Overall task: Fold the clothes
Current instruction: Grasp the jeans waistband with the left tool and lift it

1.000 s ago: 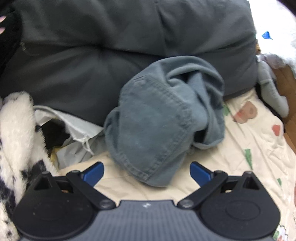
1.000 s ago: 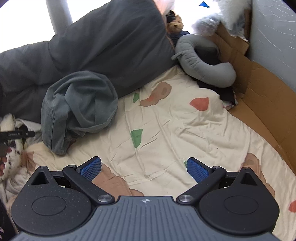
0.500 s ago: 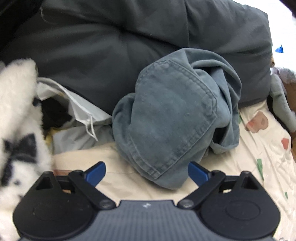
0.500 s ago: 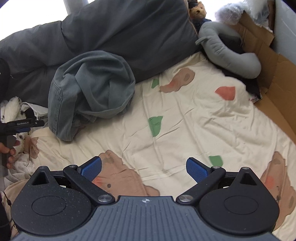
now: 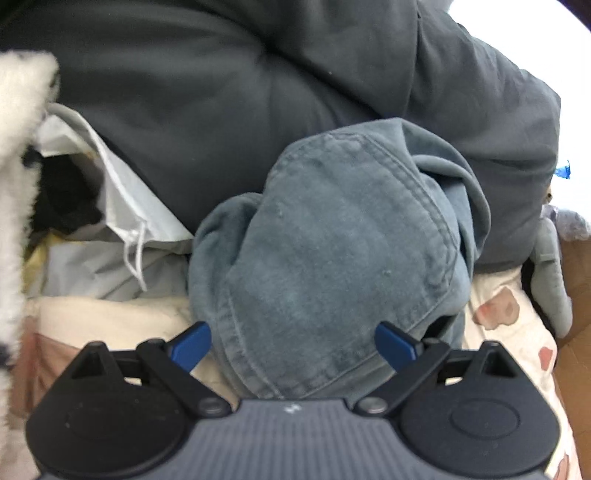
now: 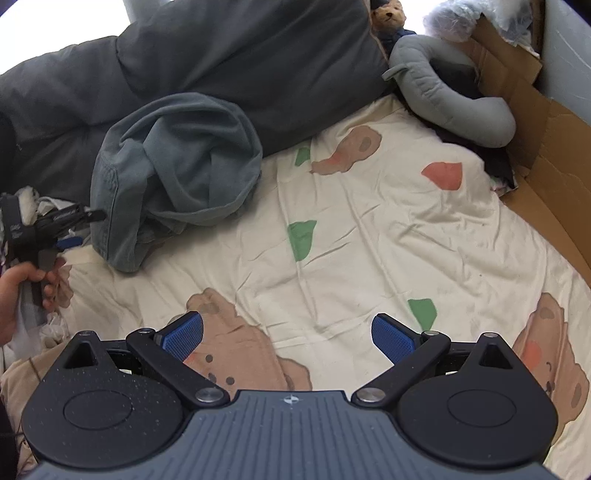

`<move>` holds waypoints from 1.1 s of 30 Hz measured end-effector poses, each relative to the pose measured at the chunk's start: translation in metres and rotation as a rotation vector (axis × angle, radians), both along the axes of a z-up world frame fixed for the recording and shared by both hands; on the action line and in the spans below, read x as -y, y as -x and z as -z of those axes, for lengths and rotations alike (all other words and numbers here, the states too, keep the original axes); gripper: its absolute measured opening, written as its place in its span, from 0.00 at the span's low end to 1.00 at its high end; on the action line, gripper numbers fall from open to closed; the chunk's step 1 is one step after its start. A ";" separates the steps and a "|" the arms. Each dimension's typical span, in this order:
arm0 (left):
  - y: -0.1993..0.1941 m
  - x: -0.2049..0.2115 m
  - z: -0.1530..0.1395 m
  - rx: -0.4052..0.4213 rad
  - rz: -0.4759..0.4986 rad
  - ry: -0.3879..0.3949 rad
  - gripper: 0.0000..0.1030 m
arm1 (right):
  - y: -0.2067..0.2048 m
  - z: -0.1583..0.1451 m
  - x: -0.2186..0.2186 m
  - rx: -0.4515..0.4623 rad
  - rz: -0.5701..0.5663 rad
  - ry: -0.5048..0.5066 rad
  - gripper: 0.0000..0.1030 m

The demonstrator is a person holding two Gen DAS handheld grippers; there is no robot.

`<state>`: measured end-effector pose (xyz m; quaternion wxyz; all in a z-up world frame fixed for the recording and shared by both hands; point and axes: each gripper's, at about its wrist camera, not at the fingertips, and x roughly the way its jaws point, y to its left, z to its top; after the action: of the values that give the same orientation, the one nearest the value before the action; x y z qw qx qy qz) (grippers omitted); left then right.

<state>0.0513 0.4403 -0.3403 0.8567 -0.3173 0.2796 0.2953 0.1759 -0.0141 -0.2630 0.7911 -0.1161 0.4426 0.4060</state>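
A crumpled blue-grey denim garment [image 5: 332, 251] lies bunched on the bed against a dark grey duvet. Its hem reaches down between the blue pads of my left gripper [image 5: 293, 345], which stands open around it without pinching. In the right wrist view the same garment [image 6: 177, 170] sits at the left, and the left gripper [image 6: 70, 236], held by a hand [image 6: 18, 291], touches its lower left edge. My right gripper [image 6: 288, 338] is open over the cream sheet with nothing between its fingers.
A dark grey duvet [image 6: 229, 62] is heaped behind the garment. The cream sheet [image 6: 369, 229] with bear prints spreads to the right. A grey plush [image 6: 450, 96], a teddy bear [image 6: 389, 14] and cardboard [image 6: 546, 147] line the far right. White fluffy fabric [image 5: 14, 184] and a white bag [image 5: 122, 206] lie left.
My left gripper has moved forward onto the denim garment, whose hem now lies between its open fingers. My right gripper has shifted left and closer over the sheet.
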 end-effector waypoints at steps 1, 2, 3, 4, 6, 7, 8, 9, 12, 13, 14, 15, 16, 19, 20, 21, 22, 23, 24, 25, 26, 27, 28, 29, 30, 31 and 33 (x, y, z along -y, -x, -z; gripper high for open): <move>-0.001 -0.003 0.003 0.005 0.001 0.021 0.96 | 0.000 0.001 -0.001 -0.004 -0.007 0.000 0.97; -0.002 -0.005 0.007 0.003 0.003 0.043 0.97 | 0.001 0.002 -0.002 -0.007 -0.015 -0.001 0.97; -0.003 -0.008 0.011 0.001 0.006 0.065 0.98 | 0.001 0.003 -0.003 -0.009 -0.020 -0.001 0.97; -0.004 -0.010 0.014 0.000 0.007 0.082 0.98 | 0.001 0.004 -0.004 -0.013 -0.022 -0.001 0.97; -0.005 -0.013 0.019 0.004 0.005 0.102 0.99 | 0.000 0.005 -0.004 -0.025 -0.024 -0.002 0.97; -0.006 -0.016 0.022 0.009 0.002 0.117 0.99 | -0.001 0.006 -0.004 -0.032 -0.026 -0.004 0.97; -0.006 -0.019 0.025 0.019 -0.003 0.137 0.99 | -0.002 0.007 -0.004 -0.037 -0.028 -0.006 0.97; -0.007 -0.021 0.028 0.032 -0.008 0.158 0.99 | -0.002 0.007 -0.004 -0.041 -0.030 -0.009 0.97; -0.008 -0.025 0.032 0.087 0.006 0.201 0.80 | -0.004 0.010 -0.004 -0.040 -0.026 -0.007 0.97; -0.008 -0.024 0.029 0.090 0.014 0.193 0.77 | -0.005 0.010 -0.004 -0.042 -0.021 -0.007 0.97; -0.008 -0.022 0.026 0.089 0.018 0.180 0.67 | -0.006 0.010 -0.004 -0.047 -0.017 -0.012 0.97; -0.007 -0.020 0.023 0.090 0.020 0.170 0.52 | -0.006 0.010 -0.004 -0.052 -0.013 -0.018 0.97; -0.005 -0.018 0.020 0.092 0.020 0.166 0.44 | -0.007 0.009 -0.004 -0.055 -0.012 -0.023 0.97; 0.001 -0.012 0.012 0.116 0.028 0.177 0.21 | -0.008 0.009 -0.006 -0.069 -0.008 -0.033 0.97; 0.004 -0.009 0.008 0.128 0.033 0.184 0.20 | -0.008 0.008 -0.007 -0.072 -0.008 -0.037 0.97; 0.006 -0.006 0.005 0.136 0.041 0.189 0.18 | -0.008 0.008 -0.007 -0.074 -0.008 -0.040 0.97; 0.009 -0.002 0.001 0.139 0.052 0.188 0.18 | -0.007 0.007 -0.008 -0.076 -0.008 -0.043 0.97; 0.011 0.002 -0.003 0.142 0.063 0.183 0.17 | -0.007 0.007 -0.009 -0.078 -0.008 -0.047 0.97; 0.013 0.006 -0.007 0.145 0.074 0.181 0.16 | -0.007 0.006 -0.011 -0.079 -0.011 -0.050 0.97; 0.014 0.010 -0.010 0.146 0.086 0.181 0.15 | -0.006 0.006 -0.012 -0.081 -0.014 -0.055 0.97; 0.016 0.013 -0.012 0.146 0.099 0.180 0.14 | -0.005 0.005 -0.013 -0.083 -0.017 -0.058 0.97; 0.017 0.017 -0.014 0.146 0.112 0.179 0.13 | -0.004 0.004 -0.014 -0.085 -0.021 -0.060 0.97; 0.018 0.020 -0.015 0.144 0.126 0.177 0.13 | -0.003 0.004 -0.014 -0.086 -0.025 -0.061 0.97; 0.018 0.023 -0.016 0.138 0.142 0.175 0.13 | -0.002 0.004 -0.015 -0.087 -0.029 -0.063 0.97; 0.018 0.026 -0.017 0.132 0.156 0.175 0.13 | -0.001 0.004 -0.015 -0.089 -0.030 -0.063 0.97; 0.020 0.029 -0.017 0.127 0.170 0.176 0.12 | -0.001 0.003 -0.016 -0.090 -0.031 -0.064 0.97; 0.027 0.036 -0.018 0.122 0.197 0.183 0.12 | -0.001 0.002 -0.017 -0.093 -0.032 -0.065 0.97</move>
<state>0.0245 0.4042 -0.3226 0.8644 -0.3826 0.2825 0.1633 0.1764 0.0027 -0.2651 0.7663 -0.0786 0.4637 0.4378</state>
